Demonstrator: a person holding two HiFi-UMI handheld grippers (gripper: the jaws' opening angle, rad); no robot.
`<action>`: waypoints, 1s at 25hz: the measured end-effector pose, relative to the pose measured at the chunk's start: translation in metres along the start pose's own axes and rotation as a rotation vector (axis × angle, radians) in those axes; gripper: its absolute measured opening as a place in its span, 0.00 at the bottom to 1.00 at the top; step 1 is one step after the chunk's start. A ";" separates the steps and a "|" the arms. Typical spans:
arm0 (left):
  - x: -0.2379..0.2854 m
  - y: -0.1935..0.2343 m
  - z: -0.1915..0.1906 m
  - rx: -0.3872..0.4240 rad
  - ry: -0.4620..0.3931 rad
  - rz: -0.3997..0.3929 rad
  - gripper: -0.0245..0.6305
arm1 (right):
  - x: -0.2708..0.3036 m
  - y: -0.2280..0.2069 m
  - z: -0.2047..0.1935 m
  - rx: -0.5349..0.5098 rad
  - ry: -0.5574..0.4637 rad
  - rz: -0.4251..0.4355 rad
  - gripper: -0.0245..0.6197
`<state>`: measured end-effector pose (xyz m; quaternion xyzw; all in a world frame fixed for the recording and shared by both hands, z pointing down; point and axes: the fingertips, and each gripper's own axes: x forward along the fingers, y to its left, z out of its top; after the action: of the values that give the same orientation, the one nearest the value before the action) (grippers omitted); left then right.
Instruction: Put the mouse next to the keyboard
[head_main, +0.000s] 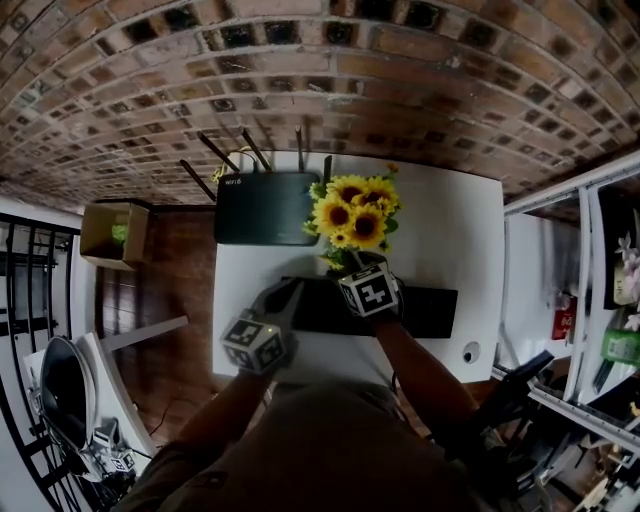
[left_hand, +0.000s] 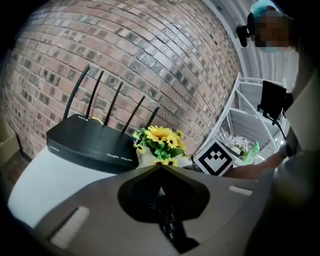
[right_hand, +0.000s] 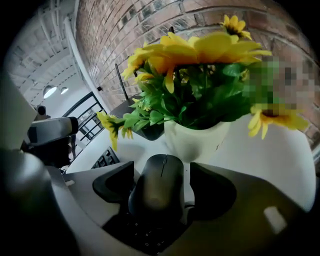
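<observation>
A black mouse (right_hand: 157, 192) lies between the jaws of my right gripper (right_hand: 161, 176), its rear over the keys of the black keyboard (right_hand: 142, 241), just in front of the white flower pot (right_hand: 195, 140). The jaws stand wide, with a gap on each side of the mouse, so the pads do not press it. In the head view the right gripper (head_main: 362, 268) hovers over the keyboard (head_main: 430, 310) and hides the mouse. My left gripper (head_main: 288, 292) sits at the keyboard's left end; its jaws (left_hand: 161, 167) meet, with nothing between them.
Sunflowers (head_main: 355, 212) and a black router (head_main: 265, 207) with several antennas stand at the back of the white table (head_main: 450, 230). A small round white object (head_main: 471, 352) lies near the front right corner. A cardboard box (head_main: 112, 232) sits on the floor at left, shelving (head_main: 600, 300) at right.
</observation>
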<state>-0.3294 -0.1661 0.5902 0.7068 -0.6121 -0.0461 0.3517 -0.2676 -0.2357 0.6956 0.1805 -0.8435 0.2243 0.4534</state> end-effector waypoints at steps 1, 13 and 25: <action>0.000 0.001 0.000 0.003 0.001 -0.002 0.04 | 0.002 -0.001 -0.001 0.007 0.009 0.001 0.60; 0.004 0.012 0.002 -0.032 0.000 0.008 0.04 | 0.013 -0.007 -0.008 0.053 0.099 0.002 0.54; 0.001 0.015 0.000 -0.016 -0.009 0.008 0.04 | 0.005 -0.004 -0.002 0.030 0.063 -0.022 0.52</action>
<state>-0.3419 -0.1676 0.5991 0.7013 -0.6161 -0.0526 0.3548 -0.2664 -0.2387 0.7015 0.1894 -0.8232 0.2377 0.4795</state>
